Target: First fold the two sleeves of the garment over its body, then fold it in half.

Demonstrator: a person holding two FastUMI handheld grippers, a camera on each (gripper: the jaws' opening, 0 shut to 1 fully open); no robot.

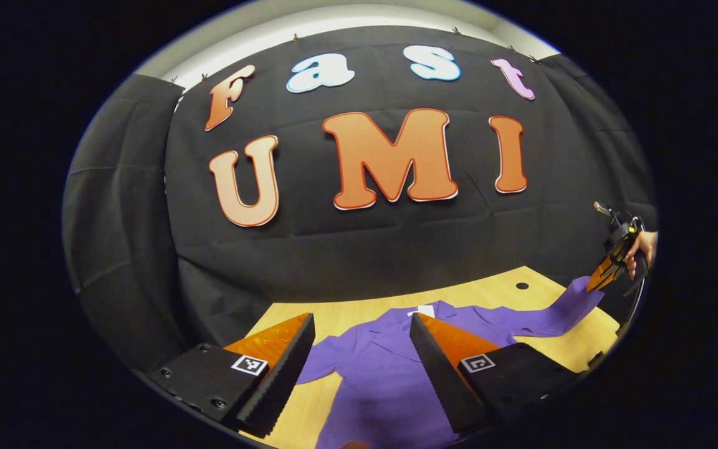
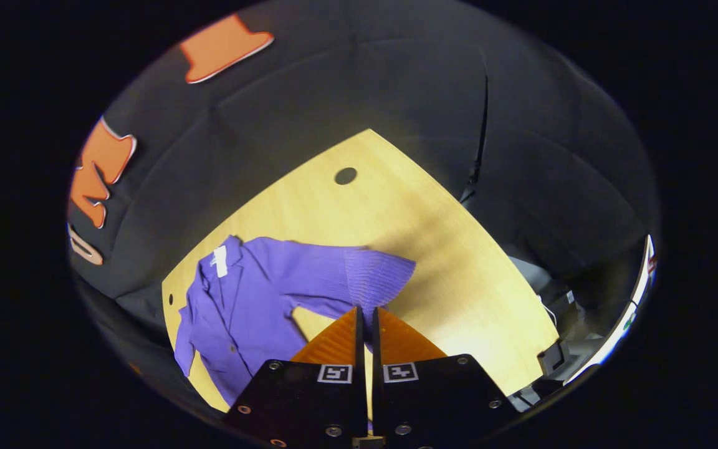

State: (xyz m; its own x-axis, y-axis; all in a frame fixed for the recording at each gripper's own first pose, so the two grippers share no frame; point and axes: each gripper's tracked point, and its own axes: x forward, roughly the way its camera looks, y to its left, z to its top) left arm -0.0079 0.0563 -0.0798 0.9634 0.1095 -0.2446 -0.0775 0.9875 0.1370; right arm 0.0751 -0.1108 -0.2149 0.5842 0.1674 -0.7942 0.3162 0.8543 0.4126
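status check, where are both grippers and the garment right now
Left gripper open, above the purple garment, holding nothing. Right gripper shut on the sleeve at its cuff. Garment spread on the wooden table, no fold yet. Nothing in the way.

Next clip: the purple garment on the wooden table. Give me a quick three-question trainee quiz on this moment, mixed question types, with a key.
1. True or false: the left gripper is shut on the garment.
2. Which part of the garment does the right gripper pinch? A) collar B) sleeve cuff C) bottom hem
3. Fill in: the garment lies on a wooden ____.

Key: 1 false, its fingers stand wide apart above the garment. 2 B, the ribbed cuff of the outstretched sleeve meets its closed fingertips. 3 table.
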